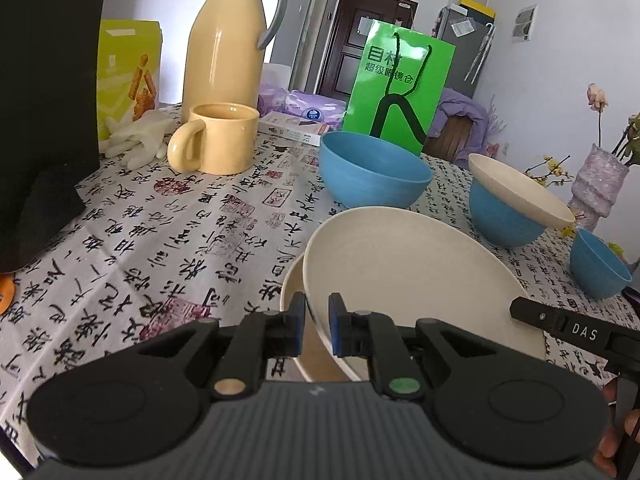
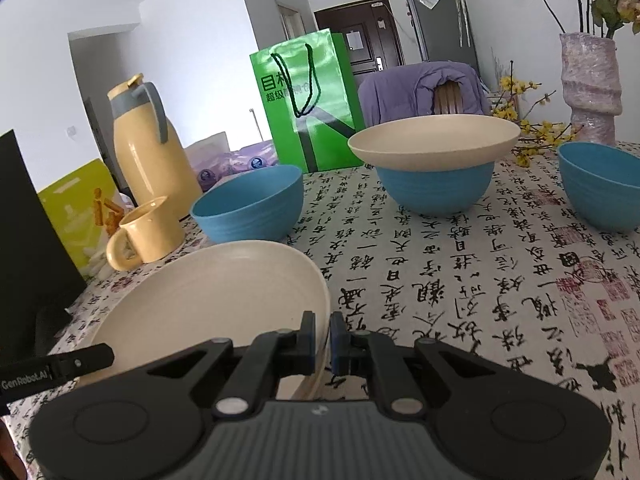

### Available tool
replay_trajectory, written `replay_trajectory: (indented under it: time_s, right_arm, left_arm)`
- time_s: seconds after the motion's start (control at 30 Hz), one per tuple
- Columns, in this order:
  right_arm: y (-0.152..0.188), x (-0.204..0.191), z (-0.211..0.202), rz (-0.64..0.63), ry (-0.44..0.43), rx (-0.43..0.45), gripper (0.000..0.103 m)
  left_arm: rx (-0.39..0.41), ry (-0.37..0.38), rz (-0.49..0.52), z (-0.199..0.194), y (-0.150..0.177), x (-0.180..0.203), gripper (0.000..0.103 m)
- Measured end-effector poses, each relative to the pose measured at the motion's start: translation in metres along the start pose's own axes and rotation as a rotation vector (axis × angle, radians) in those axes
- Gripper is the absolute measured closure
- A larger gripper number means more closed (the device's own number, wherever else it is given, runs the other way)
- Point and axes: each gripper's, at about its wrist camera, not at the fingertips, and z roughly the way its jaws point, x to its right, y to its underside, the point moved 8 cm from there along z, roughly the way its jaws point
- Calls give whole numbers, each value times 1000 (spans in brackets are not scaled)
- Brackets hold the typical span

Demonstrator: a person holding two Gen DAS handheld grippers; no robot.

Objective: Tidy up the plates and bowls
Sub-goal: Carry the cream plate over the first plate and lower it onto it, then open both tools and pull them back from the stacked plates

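Clamping opposite rims of one cream plate [image 1: 420, 280], the left hand-held gripper [image 1: 316, 328] and right hand-held gripper [image 2: 322, 340] held it tilted above the worktop [image 2: 480, 280]; three blue bowls [image 2: 250, 204] stood beyond, one capped by a second plate [image 2: 434, 138].

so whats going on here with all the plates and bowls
A person is tidying dishes with two handheld grippers. The left gripper and the right gripper both pinch the rim of a tilted cream plate, above a second cream plate on the calligraphy tablecloth. Another cream plate sits atop a blue bowl; two more blue bowls stand apart.
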Motion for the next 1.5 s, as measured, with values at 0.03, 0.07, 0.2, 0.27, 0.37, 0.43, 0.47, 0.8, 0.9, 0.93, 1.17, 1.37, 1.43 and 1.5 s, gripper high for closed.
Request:
replay_trajectory:
  time_s: [0.03,0.07,0.2,0.27,0.37,0.43,0.47,0.8,0.9,0.93,1.17,1.37,1.43,1.5]
  right_arm:
    - [0,0,2,0,1,-4,96]
    - [1,0,5,-1,2,-7,95]
    - [3,-2,8,-13,13,-15,95]
    - [3,-3,8,-16,17,-14,95]
    - [5,-6,8,-29,21,-16,94]
    - [6,-7,8,-42,27,-8,93]
    - [7,-7,8,-47,31,-8,93]
    - [12,-11,4,-62,35,-13,87]
    - [11,-12,0,-60,24,-6,86]
    - [10,-12,-2,-58,18,-2,86]
    - [5,-16,-24,-66,8,40,86]
    - [5,-8,-55,-57,19,77,86]
    - [6,-5,-67,-54,24,89,86]
    - [8,-2,-83,-65,34,104,86]
  left_arm:
    - [-1,-1,-1,2,-1,-1,91]
    - [-4,-2,-2,5,-1,-2,91]
    - [-24,3,-10,10,1,-5,90]
    - [-24,7,-8,9,2,-6,90]
    - [-16,7,-1,8,3,-8,90]
    - [-11,9,7,7,4,-8,90]
    - [-10,9,9,6,4,-8,90]
    - [-20,2,20,1,9,-9,87]
    - [-20,3,16,-2,10,-10,87]
    - [-19,4,18,-4,10,-10,87]
    - [11,5,25,-21,8,-9,86]
    - [36,5,20,-46,11,-9,86]
    - [47,13,27,-56,13,-6,86]
    - [61,22,38,-68,16,0,83]
